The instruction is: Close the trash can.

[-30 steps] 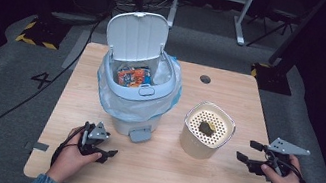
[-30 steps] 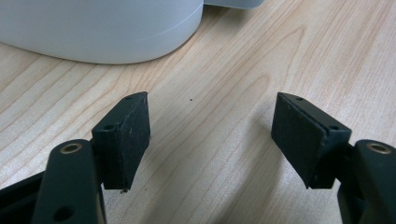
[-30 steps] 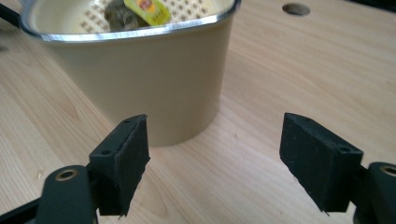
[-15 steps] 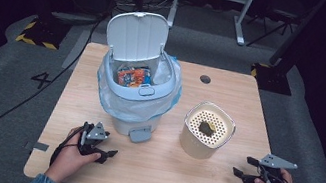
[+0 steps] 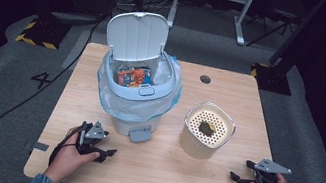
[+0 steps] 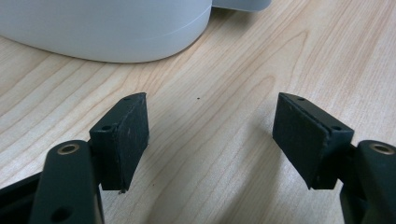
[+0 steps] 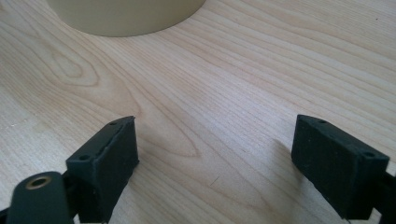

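My right gripper [image 5: 241,171], jaws just spread and empty, rests near the cream perforated-top plastic canister [image 5: 207,130]; my left gripper [image 5: 106,148] gapes too.

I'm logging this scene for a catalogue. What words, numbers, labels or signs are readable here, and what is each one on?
"4": a large number on the grey floor, left of the table.
Print on the orange and blue packets in the white bin: too small and blurred to read.
The cream container and both grippers carry no readable text.

Wooden table [image 5: 217,177] — bin [image 5: 135,98], beige canister [image 5: 207,130].
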Available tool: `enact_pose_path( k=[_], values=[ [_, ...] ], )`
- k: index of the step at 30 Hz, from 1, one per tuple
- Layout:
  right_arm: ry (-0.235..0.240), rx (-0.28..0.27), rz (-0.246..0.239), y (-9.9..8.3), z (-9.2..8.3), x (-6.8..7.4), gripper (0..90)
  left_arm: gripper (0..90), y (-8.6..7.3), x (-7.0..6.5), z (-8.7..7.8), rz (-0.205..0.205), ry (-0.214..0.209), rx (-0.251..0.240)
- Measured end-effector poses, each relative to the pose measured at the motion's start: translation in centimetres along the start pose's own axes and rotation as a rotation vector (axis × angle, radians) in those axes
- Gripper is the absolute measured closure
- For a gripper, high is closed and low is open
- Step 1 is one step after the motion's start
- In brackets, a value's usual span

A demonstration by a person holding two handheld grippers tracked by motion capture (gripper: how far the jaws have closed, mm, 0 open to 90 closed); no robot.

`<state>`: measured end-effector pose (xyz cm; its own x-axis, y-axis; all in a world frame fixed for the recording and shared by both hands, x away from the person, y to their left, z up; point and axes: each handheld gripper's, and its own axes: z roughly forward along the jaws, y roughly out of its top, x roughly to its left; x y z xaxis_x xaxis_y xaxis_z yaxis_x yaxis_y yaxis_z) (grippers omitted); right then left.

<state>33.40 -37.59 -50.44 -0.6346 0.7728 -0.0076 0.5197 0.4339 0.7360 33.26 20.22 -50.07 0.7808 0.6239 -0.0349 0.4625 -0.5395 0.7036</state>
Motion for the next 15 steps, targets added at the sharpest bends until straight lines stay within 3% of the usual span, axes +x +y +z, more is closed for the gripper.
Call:
enact_pose_path(
  k=[4,9,15],
  values=[
    [-0.012,0.008,0.010,0.1,0.1,0.0,11.1,27.9,0.1,0.3,-0.7,-0.011,-0.016,-0.015],
    [-0.011,0.008,0.009,0.1,0.1,0.0,11.1,29.0,0.4,1.1,-2.6,-0.014,-0.073,-0.045],
    [-0.011,0.008,0.009,0.1,0.1,0.0,11.1,29.0,0.9,1.7,-4.8,-0.015,-0.094,-0.090]
  ],
)
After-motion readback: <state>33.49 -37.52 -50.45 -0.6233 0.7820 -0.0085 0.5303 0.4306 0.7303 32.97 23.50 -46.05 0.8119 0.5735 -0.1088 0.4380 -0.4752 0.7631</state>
